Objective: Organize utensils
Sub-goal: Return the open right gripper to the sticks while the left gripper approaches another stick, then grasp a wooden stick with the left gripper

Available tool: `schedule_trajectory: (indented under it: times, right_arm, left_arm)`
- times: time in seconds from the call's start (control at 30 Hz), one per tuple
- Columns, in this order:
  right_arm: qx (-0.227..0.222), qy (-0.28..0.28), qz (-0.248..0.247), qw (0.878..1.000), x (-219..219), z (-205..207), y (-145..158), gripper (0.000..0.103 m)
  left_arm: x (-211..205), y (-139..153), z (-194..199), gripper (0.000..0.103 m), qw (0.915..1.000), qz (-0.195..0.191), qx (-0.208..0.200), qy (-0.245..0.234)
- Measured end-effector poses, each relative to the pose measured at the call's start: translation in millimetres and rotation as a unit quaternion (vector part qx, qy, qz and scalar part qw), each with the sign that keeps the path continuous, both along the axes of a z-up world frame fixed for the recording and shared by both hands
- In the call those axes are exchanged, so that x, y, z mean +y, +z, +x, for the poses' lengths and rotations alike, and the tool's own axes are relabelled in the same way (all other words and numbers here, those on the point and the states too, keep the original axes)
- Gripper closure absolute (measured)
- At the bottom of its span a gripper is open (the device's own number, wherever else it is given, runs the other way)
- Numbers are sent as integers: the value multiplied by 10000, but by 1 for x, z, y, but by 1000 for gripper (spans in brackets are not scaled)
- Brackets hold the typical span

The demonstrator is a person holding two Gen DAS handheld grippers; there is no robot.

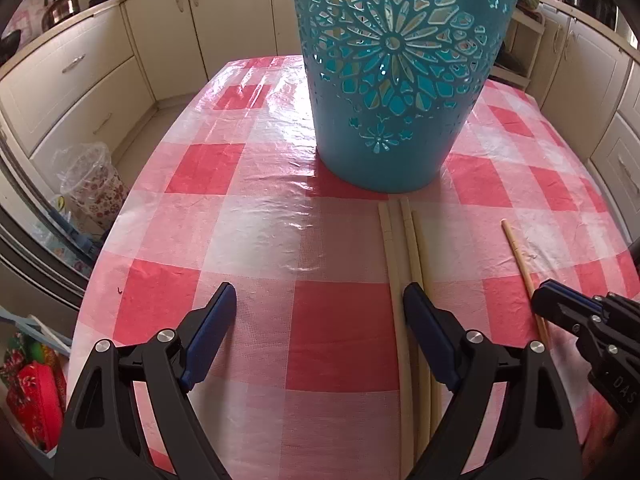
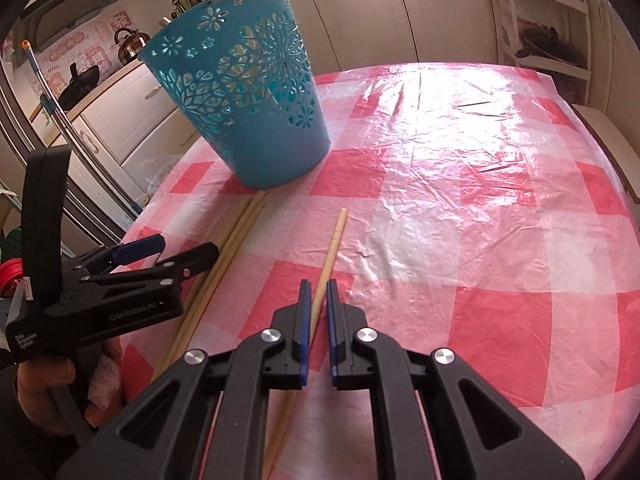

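The right gripper (image 2: 316, 288) is low over the table, and its two blue pads stand narrow, one on each side of a single chopstick (image 2: 329, 254). A thin gap shows on both sides of the stick, so I cannot tell if the pads already press it. The stick lies flat on the checked tablecloth (image 2: 460, 240) and runs straight ahead from between the fingers.

To the left of this claw the left gripper (image 2: 168, 250) hangs over a bundle of three chopsticks (image 2: 228, 256). Its fingers are wide apart and hold nothing. In its own view the left gripper (image 1: 320, 296) shows bare cloth between the fingers, and the bundle of three chopsticks (image 1: 404, 248) passes under its right finger, not between the two.

Ahead of both claws stands the blue basket (image 1: 396, 92), upright on the cloth, with flower holes cut in its wall. The far ends of the bundle reach almost to its foot. The single chopstick (image 1: 520, 256) lies well to the right of the bundle, and the right gripper (image 1: 552, 304) covers its near part.

The right wrist view shows the open rim of the blue basket (image 2: 248, 92), which the left view cuts off. The left view alone shows a plastic bag (image 1: 88, 184) on the floor at the left of the table. A kettle (image 2: 130, 44) stands on the far counter.
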State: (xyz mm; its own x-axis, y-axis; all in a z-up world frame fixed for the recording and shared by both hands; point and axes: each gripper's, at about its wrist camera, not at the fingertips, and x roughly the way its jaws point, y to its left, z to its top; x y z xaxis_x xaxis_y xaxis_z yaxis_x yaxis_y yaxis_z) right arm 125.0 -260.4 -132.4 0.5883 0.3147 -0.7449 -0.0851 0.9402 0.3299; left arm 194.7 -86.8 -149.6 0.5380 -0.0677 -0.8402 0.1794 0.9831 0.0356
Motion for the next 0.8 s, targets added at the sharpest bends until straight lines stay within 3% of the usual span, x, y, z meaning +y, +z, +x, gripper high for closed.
schedule_trajectory:
  times: [0.17,0.27,0.37,0.43,0.67,0.8]
  right_arm:
    - [36,-36,-241,9997,2,2,4,90]
    - [54,-65,-370,9993,7,8,4,89]
    - [29,39,-673,9977,14,9,5,90]
    - [49,127,-817,9966,18,11,6,94]
    - [203,199,-696,9972,11,22,6,95]
    - [116,207,-658,9975,12,21,4,95]
  left_arm:
    - [1,1,4,22,10000,10,21,10]
    - [-1,3,6,32,10000,-6,-8,-74]
    - [-5,5,5,58,9998,-51,-81,-189]
    - [-4,6,5,82,9997,-104,-92,-220]
    - [8,9,16,84,9978,-501,393,-196]
    - [8,9,24,86,9977,-486,437,-170]
